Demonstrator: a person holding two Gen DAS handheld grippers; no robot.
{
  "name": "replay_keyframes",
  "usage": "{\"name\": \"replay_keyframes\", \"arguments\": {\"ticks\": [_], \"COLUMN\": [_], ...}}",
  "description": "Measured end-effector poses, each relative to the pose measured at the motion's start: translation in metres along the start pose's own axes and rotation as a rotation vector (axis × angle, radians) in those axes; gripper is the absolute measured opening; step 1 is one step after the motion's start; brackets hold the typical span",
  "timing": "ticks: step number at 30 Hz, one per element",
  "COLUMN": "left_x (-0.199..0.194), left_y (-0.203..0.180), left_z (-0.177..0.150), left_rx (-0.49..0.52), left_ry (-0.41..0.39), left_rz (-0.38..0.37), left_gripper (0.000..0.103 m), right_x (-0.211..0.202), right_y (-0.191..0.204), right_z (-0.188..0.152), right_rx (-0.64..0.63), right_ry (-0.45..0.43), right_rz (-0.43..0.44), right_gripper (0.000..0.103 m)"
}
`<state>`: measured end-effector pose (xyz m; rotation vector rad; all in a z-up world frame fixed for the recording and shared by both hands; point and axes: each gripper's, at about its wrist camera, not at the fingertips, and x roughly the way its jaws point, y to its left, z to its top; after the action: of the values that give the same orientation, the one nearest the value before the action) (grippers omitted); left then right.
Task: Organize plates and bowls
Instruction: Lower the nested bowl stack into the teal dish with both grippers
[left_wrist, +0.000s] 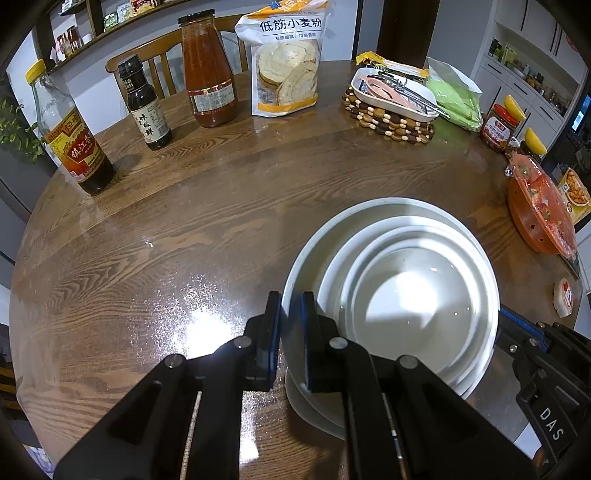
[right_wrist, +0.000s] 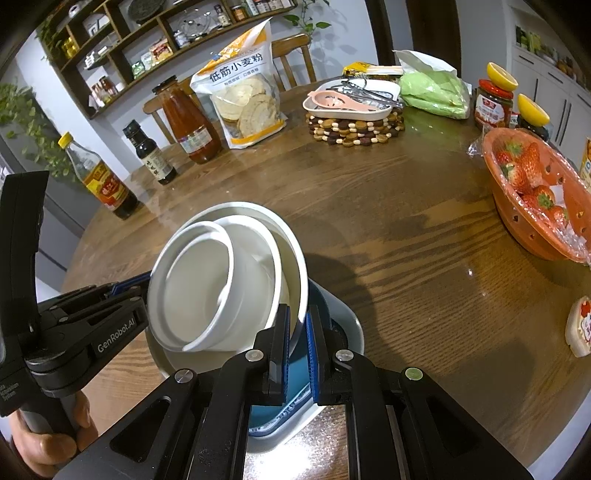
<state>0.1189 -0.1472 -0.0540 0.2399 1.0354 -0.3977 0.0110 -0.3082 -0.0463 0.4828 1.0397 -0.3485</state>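
A stack of nested white bowls (left_wrist: 417, 295) sits over plates on the wooden table. My left gripper (left_wrist: 290, 328) is shut on the left rim of the largest bowl. In the right wrist view the nested bowls (right_wrist: 221, 280) are tilted, above a blue-patterned dish (right_wrist: 280, 398) and a white plate (right_wrist: 351, 325). My right gripper (right_wrist: 297, 347) is shut on the right rim of the largest bowl. The left gripper also shows in the right wrist view (right_wrist: 110, 295), at the bowls' left side.
At the back stand a vinegar bottle (left_wrist: 70, 140), a soy bottle (left_wrist: 144, 107), a sauce bottle (left_wrist: 207, 70) and a flour bag (left_wrist: 284, 59). A white tray (left_wrist: 391, 92) rests on a beaded trivet. An orange strawberry basket (right_wrist: 535, 195) sits at the right.
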Motion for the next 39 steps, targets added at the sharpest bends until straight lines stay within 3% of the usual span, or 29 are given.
{"name": "replay_keyframes", "arguments": {"ticks": [39], "left_x": [0.0014], "left_y": [-0.0042], "left_z": [-0.0021], "left_rx": [0.025], "left_ry": [0.0], "left_rz": [0.01], "left_gripper": [0.008], "right_x": [-0.0044], "right_y": [0.0053], "right_z": [-0.0014], "right_rx": [-0.036], "right_ry": [-0.028], "right_rz": [-0.04], "right_gripper": [0.013]}}
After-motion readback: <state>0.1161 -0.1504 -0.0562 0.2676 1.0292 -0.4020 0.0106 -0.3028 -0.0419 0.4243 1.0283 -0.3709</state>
